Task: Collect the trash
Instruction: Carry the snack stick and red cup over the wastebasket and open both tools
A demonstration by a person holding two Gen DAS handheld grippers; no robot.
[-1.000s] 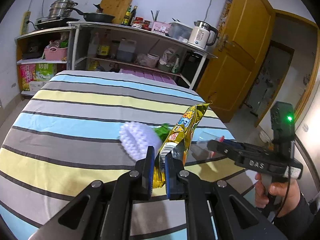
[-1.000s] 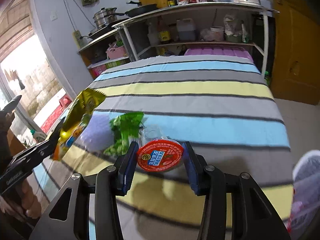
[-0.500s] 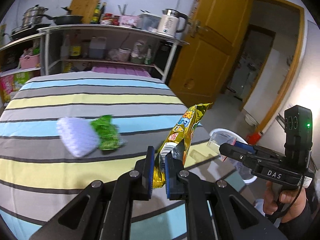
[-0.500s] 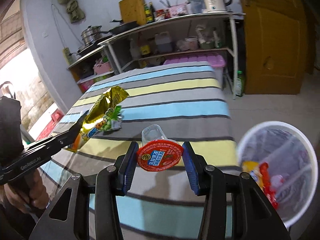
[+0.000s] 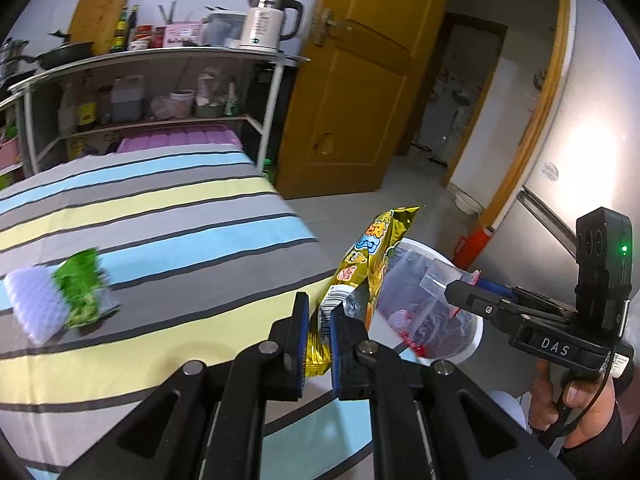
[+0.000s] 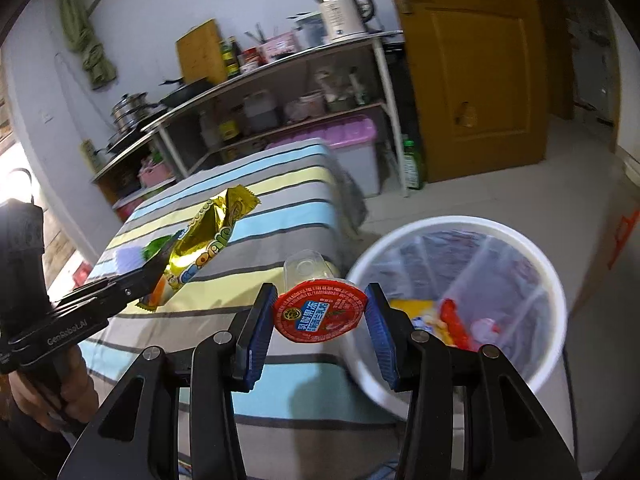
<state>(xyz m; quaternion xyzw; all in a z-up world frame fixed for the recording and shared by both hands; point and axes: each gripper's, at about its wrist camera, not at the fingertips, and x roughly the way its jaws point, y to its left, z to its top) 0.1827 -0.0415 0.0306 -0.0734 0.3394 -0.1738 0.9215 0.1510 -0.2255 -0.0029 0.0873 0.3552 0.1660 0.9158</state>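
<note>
Big striped bench (image 5: 168,216) fills the left half of the left wrist view, and the white trash bin (image 6: 556,292) with its clear liner sits on the floor off the bench's corner, lower right in the right wrist view, some wrappers already lying in the bottom.

Right gripper (image 6: 320,322) now: fingers (image 6: 256,332) closed on a jelly cup (image 6: 320,310), red foil lid facing the camera, clear cup body pointing away. The cup hangs at the bin's left rim, with the bin's mouth opening to the right of it and lower in frame. This looks like the nearer hand; its fingers appear to overlap the rim, so a short carry to the right should put the cup over the opening.

Left gripper (image 5: 320,332): fingers pressed nearly together, pinching the bottom end of a gold snack wrapper (image 5: 368,264). The wrapper's long axis runs up and away from the fingers, its top leaning right toward the bin (image 5: 472,332), which sits just right of the fingers, partly behind the wrapper. From the right wrist view that wrapper (image 6: 208,240) is over the bench, left of the bin, so it has farther to go.

Back on the bench, lower left of the left wrist view, a green wrapper (image 5: 82,288) lies touching a pale purple ridged piece (image 5: 34,306), not yet collected.
</note>
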